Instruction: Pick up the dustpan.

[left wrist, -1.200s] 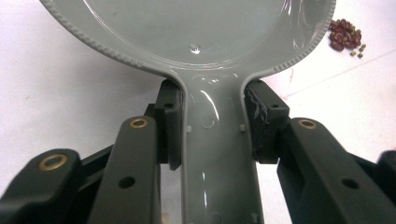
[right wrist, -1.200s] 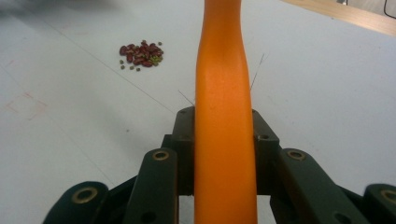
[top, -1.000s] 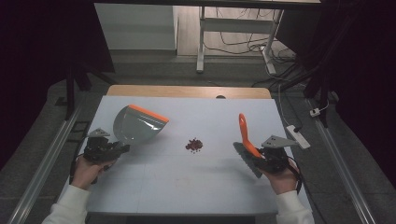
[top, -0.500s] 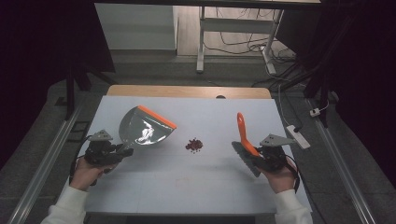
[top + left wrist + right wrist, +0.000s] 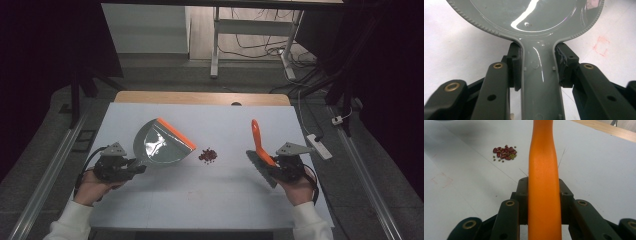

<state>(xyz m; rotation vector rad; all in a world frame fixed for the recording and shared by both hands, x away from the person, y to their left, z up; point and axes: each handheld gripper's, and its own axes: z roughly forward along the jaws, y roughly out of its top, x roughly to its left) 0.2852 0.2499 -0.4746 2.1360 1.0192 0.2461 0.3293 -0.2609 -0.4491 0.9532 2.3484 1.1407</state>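
A grey dustpan [image 5: 161, 146] with an orange edge sits at the left middle of the high view, over the white bench [image 5: 210, 200]. The left gripper [image 5: 131, 166] holds it, with its fingers [image 5: 515, 65] squeezed on both sides of the grey handle. At the right middle, the right gripper [image 5: 270, 167] holds a small brush [image 5: 259, 145] with an orange handle, which points up and away; its fingers [image 5: 522, 195] press against the handle. A little pile of red beans [image 5: 207, 155] lies on the bench between the dustpan and the brush, touching neither.
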